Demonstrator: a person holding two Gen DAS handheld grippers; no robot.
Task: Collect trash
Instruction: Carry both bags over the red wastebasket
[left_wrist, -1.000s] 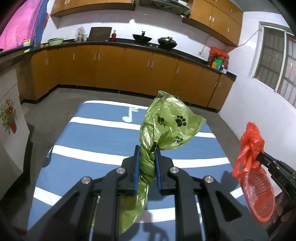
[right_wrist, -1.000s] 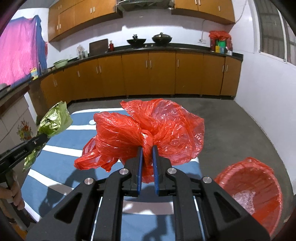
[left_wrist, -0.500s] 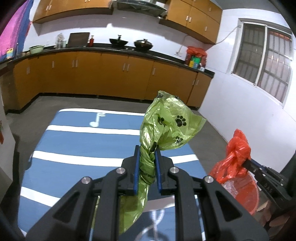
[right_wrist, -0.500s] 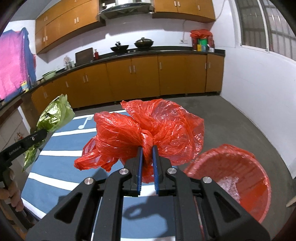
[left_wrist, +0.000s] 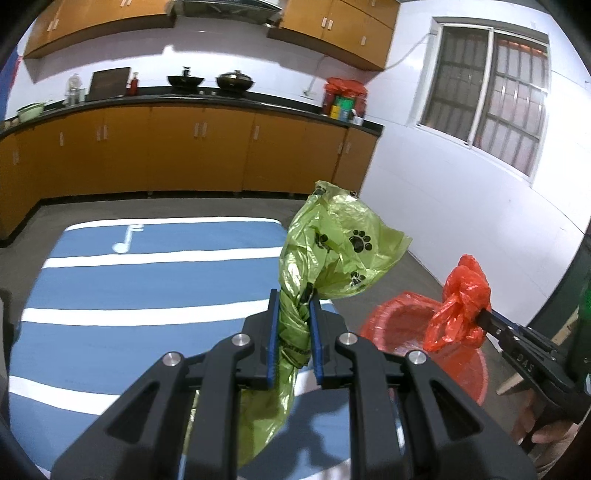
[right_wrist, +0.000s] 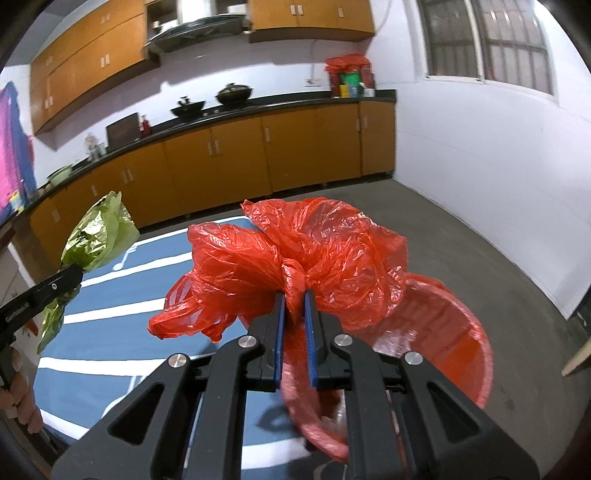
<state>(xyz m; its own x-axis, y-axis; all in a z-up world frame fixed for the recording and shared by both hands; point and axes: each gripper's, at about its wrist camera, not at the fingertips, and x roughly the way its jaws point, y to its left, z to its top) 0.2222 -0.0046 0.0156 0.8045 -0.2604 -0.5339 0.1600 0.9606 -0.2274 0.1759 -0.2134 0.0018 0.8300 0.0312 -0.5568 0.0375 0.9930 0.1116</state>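
This is a home kitchen — a long run of orange-brown base cabinets (left_wrist: 192, 158) stands under a dark bench (left_wrist: 221, 100), with matching wall cabinets (left_wrist: 332, 22) above and a range hood (right_wrist: 199, 27) between them. Two black woks (left_wrist: 210, 79) sit on the bench, along with a red bottle (left_wrist: 134, 84), a green bowl (left_wrist: 31, 110) and a cluster of containers (left_wrist: 343, 101) near the corner. White walls, a barred window (left_wrist: 491, 99) and a grey floor with a blue-and-white striped mat (left_wrist: 147, 295) complete the room.

Grey floor (right_wrist: 461, 258) — blue striped mat (left_wrist: 147, 288), red bin (right_wrist: 458, 354) on it.
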